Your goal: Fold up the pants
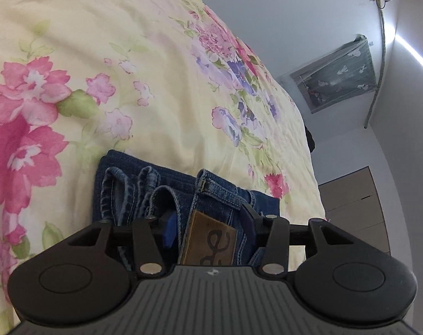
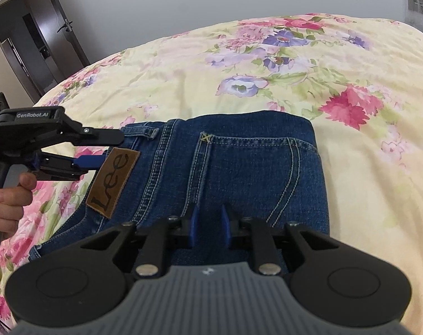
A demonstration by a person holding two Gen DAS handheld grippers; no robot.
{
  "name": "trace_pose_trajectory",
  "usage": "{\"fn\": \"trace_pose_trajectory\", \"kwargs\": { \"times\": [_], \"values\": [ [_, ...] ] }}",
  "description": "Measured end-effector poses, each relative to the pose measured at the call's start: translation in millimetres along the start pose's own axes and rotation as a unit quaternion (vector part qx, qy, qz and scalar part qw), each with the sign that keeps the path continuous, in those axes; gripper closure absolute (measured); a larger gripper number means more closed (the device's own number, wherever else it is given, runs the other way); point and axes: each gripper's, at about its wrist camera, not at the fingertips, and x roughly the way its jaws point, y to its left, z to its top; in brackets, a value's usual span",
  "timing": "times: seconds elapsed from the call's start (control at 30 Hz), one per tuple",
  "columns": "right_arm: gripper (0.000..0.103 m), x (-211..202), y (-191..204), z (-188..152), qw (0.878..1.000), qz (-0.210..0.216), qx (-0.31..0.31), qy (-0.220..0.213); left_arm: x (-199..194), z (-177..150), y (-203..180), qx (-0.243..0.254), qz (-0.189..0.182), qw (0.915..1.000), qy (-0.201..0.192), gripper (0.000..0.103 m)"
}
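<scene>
Folded blue jeans [image 2: 239, 167] lie on the floral bedspread [image 2: 267, 69], back pocket and brown Lee patch [image 2: 113, 181] facing up. My left gripper [image 2: 111, 148] comes in from the left at the waistband edge, jaws open, one above and one below the waistband by the patch. In the left wrist view the waistband and patch [image 1: 211, 240] sit between its open fingers [image 1: 208, 220], with the folded layers [image 1: 133, 189] seen edge-on. My right gripper [image 2: 210, 223] is over the near edge of the jeans, blue pads a small gap apart, holding nothing.
The bed reaches to a white wall. A dark door [image 2: 35, 36] stands at far left. A window [image 1: 337, 72] and a wooden cabinet [image 1: 356, 206] are off the bed's right side. A hand [image 2: 5, 198] holds the left gripper's handle.
</scene>
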Motion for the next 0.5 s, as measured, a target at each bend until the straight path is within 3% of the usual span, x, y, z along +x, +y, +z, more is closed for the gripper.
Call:
{"fn": "trace_pose_trajectory", "kwargs": {
  "times": [0.1, 0.2, 0.27, 0.37, 0.43, 0.5],
  "values": [
    [0.087, 0.2, -5.3, -0.9, 1.000, 0.010, 0.010, -0.001, 10.7, 0.2, -6.2, 0.013, 0.022, 0.9997, -0.002, 0.053],
    [0.087, -1.6, -9.0, -0.8, 1.000, 0.016, 0.027, -0.001, 0.5, -7.3, -26.3, 0.083, 0.059, 0.9947, -0.017, 0.081],
    [0.087, -6.3, -6.5, -0.9, 1.000, 0.021, 0.020, -0.001, -13.2, -14.9, -49.8, 0.145, 0.078, 0.9859, -0.027, 0.091],
    [0.087, -18.0, -0.4, -1.5, 1.000, 0.022, -0.003, -0.004, -33.7, -31.5, -92.9, 0.236, 0.104, 0.9650, -0.048, 0.094],
    [0.087, -28.9, 3.6, -2.9, 1.000, 0.013, -0.018, -0.013, -43.4, -37.3, -108.6, 0.262, 0.119, 0.9560, -0.057, 0.095],
    [0.087, -42.2, 4.7, -3.7, 0.999, 0.004, -0.024, -0.024, -42.8, -35.0, -105.2, 0.263, 0.147, 0.9524, -0.049, 0.095]
  ]
}}
